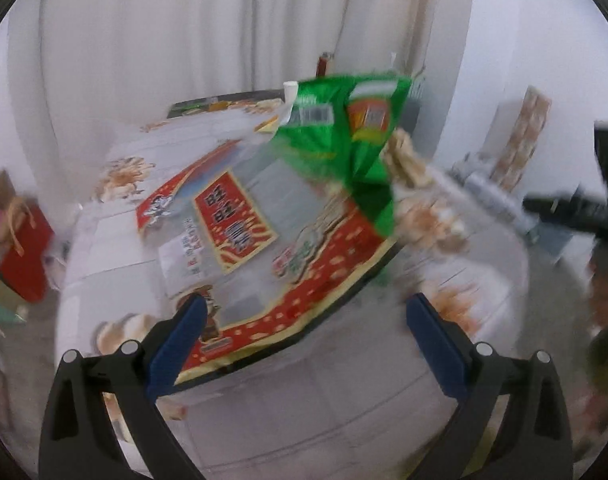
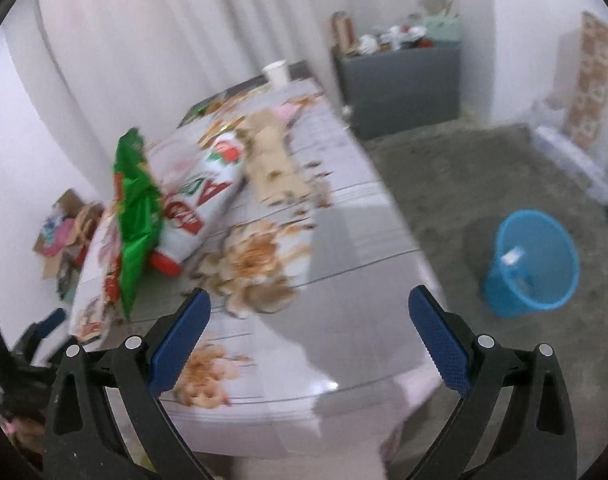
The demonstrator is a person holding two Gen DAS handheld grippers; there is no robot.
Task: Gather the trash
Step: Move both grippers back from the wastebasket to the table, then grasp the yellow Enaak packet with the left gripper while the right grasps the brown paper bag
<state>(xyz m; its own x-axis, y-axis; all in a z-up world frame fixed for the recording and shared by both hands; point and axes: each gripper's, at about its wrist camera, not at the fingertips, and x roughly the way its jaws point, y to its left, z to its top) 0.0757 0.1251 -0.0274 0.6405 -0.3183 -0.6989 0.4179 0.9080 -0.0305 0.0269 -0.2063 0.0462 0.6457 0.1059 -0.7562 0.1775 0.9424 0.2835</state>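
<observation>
- Left gripper [image 1: 306,312]: jaws wide apart, nothing between them; the red bag [image 1: 259,248] lies flat on the table [image 1: 344,392] just ahead, long axis running near-left to far-right.
- Right gripper [image 2: 308,308]: also spread and empty, farther from the bags.
- Green bag [image 1: 344,140] stands behind the red one.
- Blue bin [image 2: 532,264] waits on the floor, right of the table.

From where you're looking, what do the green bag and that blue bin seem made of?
Green bag: thin plastic film by the look, glossy, since it creases sharply and catches the light. Blue bin: probably moulded plastic, with a smooth, even colour; the blur leaves its wall pattern unclear.
</observation>
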